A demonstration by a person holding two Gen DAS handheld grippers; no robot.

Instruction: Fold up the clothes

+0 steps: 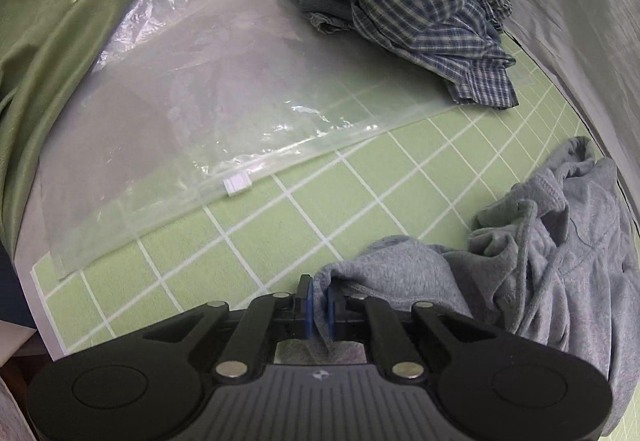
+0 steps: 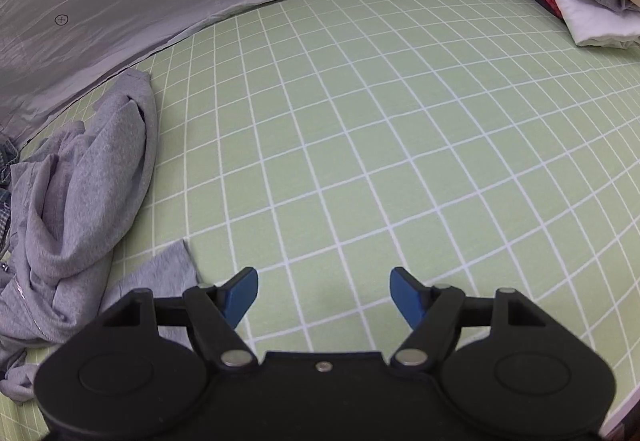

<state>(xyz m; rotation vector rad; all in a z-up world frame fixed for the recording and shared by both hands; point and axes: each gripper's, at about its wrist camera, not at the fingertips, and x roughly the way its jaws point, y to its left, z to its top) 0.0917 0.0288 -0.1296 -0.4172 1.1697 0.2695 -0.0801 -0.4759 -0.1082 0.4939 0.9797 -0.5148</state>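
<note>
With the left gripper (image 1: 319, 304) pinching only an edge of the crumpled grey hoodie (image 1: 560, 241) near the bed's (image 2: 360, 121) back edge and the right gripper (image 2: 324, 293) spread empty, the bunched fabric could slip free or drag unevenly.

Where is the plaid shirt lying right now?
In the left wrist view the plaid shirt lies crumpled at the top, partly on the clear plastic bag, beyond the grey hoodie.
</note>
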